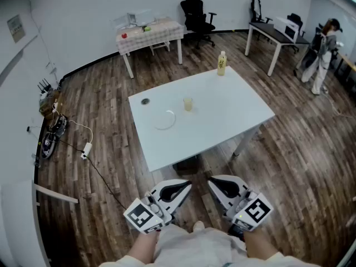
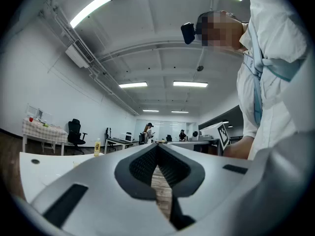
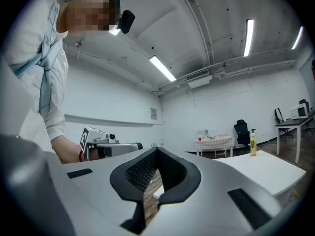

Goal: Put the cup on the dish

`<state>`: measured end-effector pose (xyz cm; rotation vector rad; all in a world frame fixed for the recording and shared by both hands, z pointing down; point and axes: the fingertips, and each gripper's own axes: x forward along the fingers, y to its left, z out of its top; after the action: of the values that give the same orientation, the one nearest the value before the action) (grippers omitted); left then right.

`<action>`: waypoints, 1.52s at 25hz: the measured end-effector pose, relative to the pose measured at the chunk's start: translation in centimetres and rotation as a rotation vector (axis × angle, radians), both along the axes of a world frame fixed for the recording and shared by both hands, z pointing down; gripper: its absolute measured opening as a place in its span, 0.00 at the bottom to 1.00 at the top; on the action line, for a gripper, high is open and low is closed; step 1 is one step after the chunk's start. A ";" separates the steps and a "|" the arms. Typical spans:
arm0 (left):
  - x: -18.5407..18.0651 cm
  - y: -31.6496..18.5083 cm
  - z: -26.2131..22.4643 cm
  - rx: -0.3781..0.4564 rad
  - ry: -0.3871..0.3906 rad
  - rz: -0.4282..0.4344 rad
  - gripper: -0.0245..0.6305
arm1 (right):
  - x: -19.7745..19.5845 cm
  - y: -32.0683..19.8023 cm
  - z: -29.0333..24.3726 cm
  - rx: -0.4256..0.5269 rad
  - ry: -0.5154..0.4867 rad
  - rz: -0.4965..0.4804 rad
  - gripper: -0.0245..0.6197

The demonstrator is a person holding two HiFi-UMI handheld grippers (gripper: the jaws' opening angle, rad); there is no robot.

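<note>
2 grippers hang low in front of us in the head view: the left gripper point(image 1: 181, 189) and the right gripper point(image 1: 218, 185) both sit short of the white table point(image 1: 233, 110), well apart from the cup point(image 1: 188, 104). The cup stands upright near the table's middle, just beside the dish point(image 1: 169, 121) and not on it. In the left gripper view, the jaws meet at their tips with nothing between them. In the right gripper view, the jaws are likewise pressed together and empty. We judge the cup small, light and stiff, perhaps thin plastic, so easy to tip or squash. We would open 1 gripper wide, take the cup across its wall at mid-height from the side, and squeeze gently.
</note>
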<state>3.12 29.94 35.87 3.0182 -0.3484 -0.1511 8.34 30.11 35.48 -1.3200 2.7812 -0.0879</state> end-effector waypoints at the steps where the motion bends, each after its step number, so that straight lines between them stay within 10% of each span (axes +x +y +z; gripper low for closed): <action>1: 0.0 -0.1 0.0 0.002 0.001 0.000 0.04 | 0.0 -0.1 -0.1 0.009 0.000 -0.001 0.09; 38: 0.2 -7.1 0.5 0.011 0.020 -0.027 0.04 | 1.0 -7.6 1.1 -0.002 -0.049 -0.014 0.09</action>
<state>3.35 22.84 36.41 3.0218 -0.3875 -0.1857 9.34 22.49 36.55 -1.2812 2.7508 -0.1213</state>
